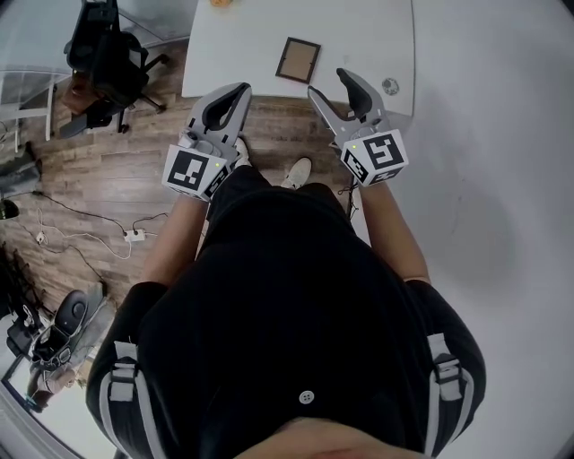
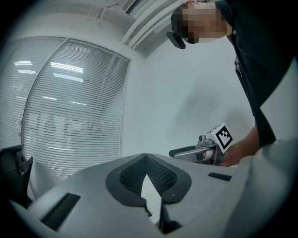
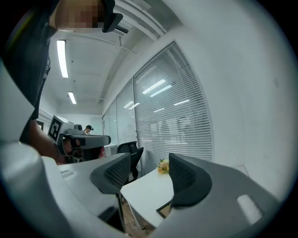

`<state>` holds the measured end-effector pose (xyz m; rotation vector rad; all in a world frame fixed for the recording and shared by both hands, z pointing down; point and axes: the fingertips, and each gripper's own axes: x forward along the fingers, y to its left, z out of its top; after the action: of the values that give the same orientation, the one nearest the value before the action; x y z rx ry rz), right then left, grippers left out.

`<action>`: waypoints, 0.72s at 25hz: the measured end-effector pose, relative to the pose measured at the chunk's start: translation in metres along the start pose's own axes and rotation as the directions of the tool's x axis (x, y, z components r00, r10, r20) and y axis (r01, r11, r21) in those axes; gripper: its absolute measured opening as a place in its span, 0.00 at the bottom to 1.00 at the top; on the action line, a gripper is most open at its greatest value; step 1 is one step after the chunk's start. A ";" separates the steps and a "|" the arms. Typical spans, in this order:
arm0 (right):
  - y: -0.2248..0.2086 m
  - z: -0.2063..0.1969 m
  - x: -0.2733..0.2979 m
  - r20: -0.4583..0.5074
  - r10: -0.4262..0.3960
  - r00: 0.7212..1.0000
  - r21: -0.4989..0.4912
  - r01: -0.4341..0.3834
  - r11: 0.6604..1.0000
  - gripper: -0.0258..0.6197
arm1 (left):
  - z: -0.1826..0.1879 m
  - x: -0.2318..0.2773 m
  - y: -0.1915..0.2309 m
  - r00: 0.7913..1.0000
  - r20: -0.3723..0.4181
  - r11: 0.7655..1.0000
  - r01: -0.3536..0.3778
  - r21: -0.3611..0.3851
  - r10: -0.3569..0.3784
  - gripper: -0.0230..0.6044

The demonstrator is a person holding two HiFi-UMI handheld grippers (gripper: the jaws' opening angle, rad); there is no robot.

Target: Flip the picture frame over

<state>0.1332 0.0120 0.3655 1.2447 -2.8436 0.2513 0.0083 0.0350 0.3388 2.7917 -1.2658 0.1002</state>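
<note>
The picture frame [image 1: 298, 60] lies flat on the white table [image 1: 242, 45], near its front edge; it has a brown border and a tan middle. Both grippers hang in the air in front of the table, short of the frame. My left gripper [image 1: 240, 90] is shut with nothing in it; in the left gripper view its pads [image 2: 160, 174] meet at the tips. My right gripper [image 1: 334, 86] is open and empty, just below and to the right of the frame. Between its jaws in the right gripper view, a corner of the frame [image 3: 164, 210] shows on the table [image 3: 144, 190].
Yellow flowers [image 1: 221, 3] sit at the table's far edge, and a small round object [image 1: 390, 86] lies at its front right. A black office chair [image 1: 108, 54] stands to the left on the wood floor, with cables and a power strip [image 1: 134, 235]. Blinds [image 3: 172, 121] cover glass walls.
</note>
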 end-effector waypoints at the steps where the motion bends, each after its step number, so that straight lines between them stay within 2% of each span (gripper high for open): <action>1: -0.002 -0.001 0.003 -0.002 -0.007 1.000 0.000 0.007 1.000 0.45 | -0.001 0.003 0.003 1.000 0.002 1.000 0.010 0.004 -0.010 0.04; 9: -0.022 -0.007 0.041 -0.025 -0.112 0.993 -0.001 0.112 0.994 0.45 | -0.005 0.039 0.042 0.990 0.014 0.990 0.142 -0.005 -0.142 0.04; 14: -0.044 -0.021 0.078 -0.057 -0.201 0.978 0.016 0.203 0.979 0.45 | -0.018 0.075 0.085 0.970 0.005 0.970 0.241 0.013 -0.241 0.04; 18: -0.059 -0.026 0.108 -0.087 -0.274 0.958 0.019 0.277 0.961 0.45 | -0.021 0.100 0.118 0.950 -0.006 0.950 0.313 -0.007 -0.313 0.04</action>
<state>0.1024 -0.1016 0.4093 1.5750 -2.5647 0.3300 -0.0157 -0.1156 0.3733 2.9400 -0.8034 0.0870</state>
